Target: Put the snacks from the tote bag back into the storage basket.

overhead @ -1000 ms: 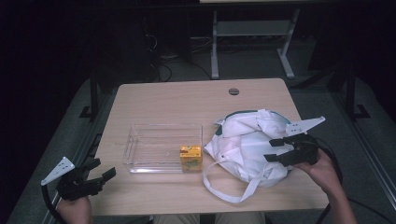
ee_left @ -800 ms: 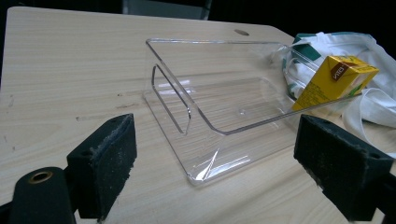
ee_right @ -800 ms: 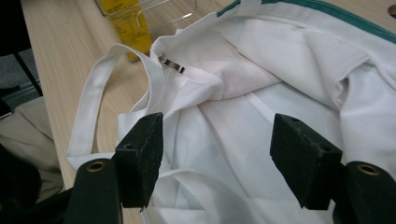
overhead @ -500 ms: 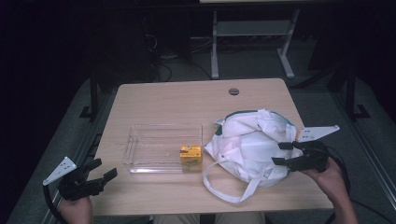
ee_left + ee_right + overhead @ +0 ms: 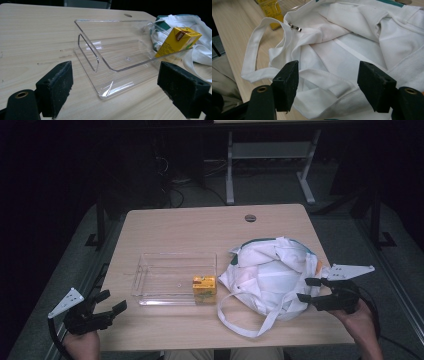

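Right gripper (image 5: 306, 289) sits at the right edge of my white bag (image 5: 270, 277), jaws spread and clear of the cloth. Left gripper (image 5: 111, 301) hangs off the near left corner, jaws wide, facing the clear tray (image 5: 150, 285); the yellow carton (image 5: 204, 288) stands between tray and bag

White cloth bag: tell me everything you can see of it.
The white cloth bag lies crumpled on the right side of the table, its mouth gaping and folds rumpled. It looks like canvas, with green trim at the far edge and a small metal clip. One long strap loops toward the front edge. The right tool hovers open at its near side.
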Demonstrator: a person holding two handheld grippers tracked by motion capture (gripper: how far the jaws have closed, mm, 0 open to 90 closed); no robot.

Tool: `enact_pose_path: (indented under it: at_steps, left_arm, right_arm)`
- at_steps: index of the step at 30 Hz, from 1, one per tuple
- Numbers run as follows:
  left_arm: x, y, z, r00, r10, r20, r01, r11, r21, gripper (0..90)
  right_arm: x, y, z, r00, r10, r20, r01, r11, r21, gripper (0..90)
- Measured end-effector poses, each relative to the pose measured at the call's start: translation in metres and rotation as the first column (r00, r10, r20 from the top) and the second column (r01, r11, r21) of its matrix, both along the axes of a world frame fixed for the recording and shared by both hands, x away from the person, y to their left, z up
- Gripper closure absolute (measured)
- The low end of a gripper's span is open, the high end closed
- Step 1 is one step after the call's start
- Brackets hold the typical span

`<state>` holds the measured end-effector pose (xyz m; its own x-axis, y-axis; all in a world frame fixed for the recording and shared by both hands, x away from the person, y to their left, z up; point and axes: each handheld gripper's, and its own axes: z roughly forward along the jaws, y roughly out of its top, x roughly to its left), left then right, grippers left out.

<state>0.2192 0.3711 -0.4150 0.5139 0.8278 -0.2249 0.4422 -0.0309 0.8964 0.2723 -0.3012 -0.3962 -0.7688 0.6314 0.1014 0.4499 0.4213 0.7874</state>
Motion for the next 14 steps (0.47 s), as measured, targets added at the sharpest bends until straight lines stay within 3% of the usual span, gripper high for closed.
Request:
enact_pose_path:
  at_steps: [9,14]
  left_arm:
    - [0.001,-0.002,0.000,1.0000,-0.006,0.002,0.006,1.0000,0.005,12.7]
    - [0.002,-0.002,0.000,0.9999,-0.012,0.000,0.012,0.9998,0.018,12.7]
  right_arm:
    - [-0.009,-0.002,-0.004,0.9995,-0.027,0.014,0.027,0.9995,0.016,32.2]
    - [-0.015,0.000,-0.006,0.9983,-0.045,0.036,0.045,0.9990,0.001,30.6]
